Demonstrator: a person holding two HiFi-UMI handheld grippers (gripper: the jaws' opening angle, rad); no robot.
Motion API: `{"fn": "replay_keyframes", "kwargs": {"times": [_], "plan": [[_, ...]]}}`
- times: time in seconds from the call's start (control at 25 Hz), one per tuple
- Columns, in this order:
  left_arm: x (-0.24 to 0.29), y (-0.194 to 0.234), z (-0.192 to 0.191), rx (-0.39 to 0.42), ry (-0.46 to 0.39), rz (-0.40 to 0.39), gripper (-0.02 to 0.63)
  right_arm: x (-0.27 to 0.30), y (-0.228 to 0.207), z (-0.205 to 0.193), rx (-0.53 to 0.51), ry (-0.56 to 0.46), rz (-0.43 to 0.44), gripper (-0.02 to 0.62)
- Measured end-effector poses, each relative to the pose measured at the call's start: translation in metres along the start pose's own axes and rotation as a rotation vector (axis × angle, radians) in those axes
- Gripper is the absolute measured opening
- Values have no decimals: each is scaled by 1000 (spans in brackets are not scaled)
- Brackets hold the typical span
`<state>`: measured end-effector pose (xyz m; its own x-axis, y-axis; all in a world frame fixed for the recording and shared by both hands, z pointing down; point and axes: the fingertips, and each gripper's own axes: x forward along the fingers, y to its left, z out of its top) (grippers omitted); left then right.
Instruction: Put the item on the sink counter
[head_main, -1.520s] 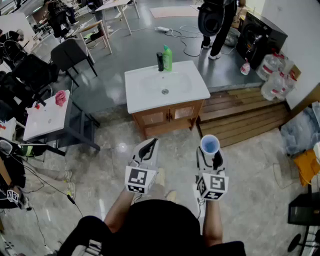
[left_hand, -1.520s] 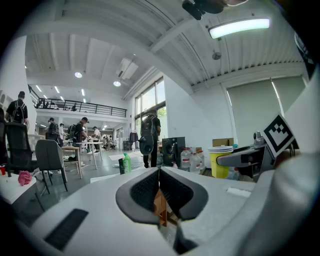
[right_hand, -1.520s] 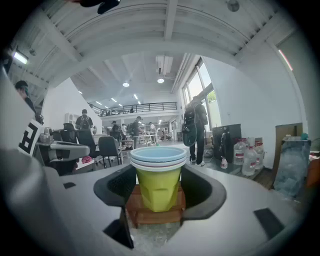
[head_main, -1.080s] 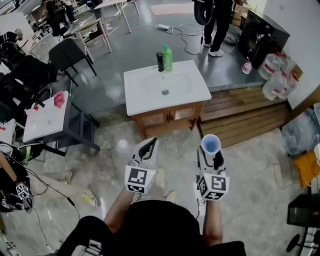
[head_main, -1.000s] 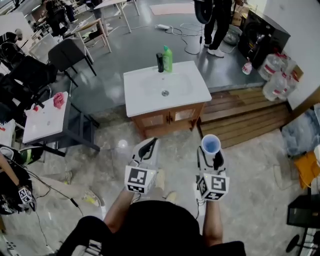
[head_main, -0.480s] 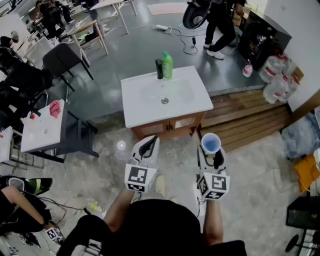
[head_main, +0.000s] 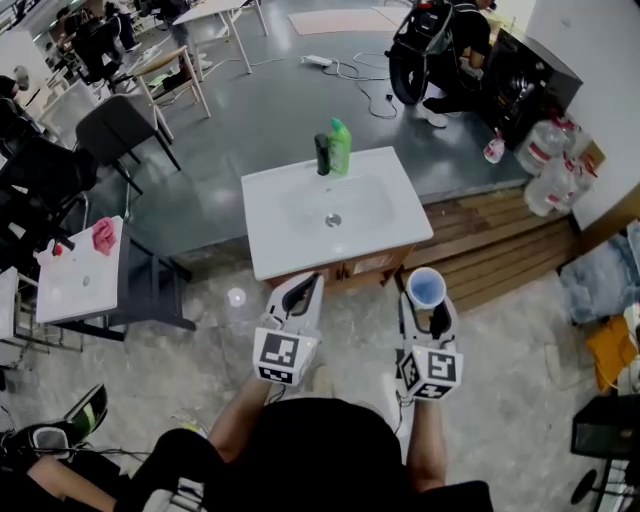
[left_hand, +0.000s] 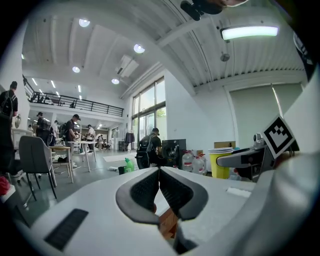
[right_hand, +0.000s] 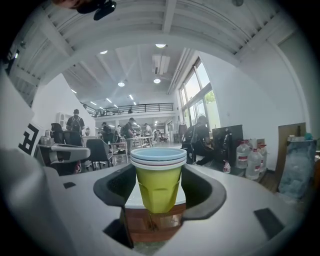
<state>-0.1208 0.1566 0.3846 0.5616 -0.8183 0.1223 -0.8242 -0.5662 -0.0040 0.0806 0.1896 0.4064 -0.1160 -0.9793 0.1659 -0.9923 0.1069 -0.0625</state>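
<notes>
Two hand-held grippers, right hand-held gripper (head_main: 428, 306) grasping upright nested cups (head_main: 425, 287) in the air near the white sink surface (head_main: 272, 218), left hand-held gripper (head_main: 303, 288) clenched, empty.

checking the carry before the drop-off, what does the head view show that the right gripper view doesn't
Only the head view: the sink counter's whole white top with the green bottle at its far edge, plus the left gripper, jaws together. Only the right gripper view: the cup's yellow-green wall and layered rims, set between the right gripper's jaws. Both: the cup held upright, and the counter ahead.
</notes>
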Motion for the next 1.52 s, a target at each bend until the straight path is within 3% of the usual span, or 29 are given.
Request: {"fn": "replay_keyframes", "kwargs": {"times": [0.32,0.72,1.08,1.52], "plan": [[22,27,2,0,-17,-13,5,35,9,3,0,-5,-4,282],[64,41,-4,-1,-7,6,5,82,-11,1,-2,-1,13,282],[138,63,-1,5,12,81,5,164,-58,11,2,-7,64,282],[232,75,-5,-27,58,113,5,253,-99,12,-12,37,122,282]]}}
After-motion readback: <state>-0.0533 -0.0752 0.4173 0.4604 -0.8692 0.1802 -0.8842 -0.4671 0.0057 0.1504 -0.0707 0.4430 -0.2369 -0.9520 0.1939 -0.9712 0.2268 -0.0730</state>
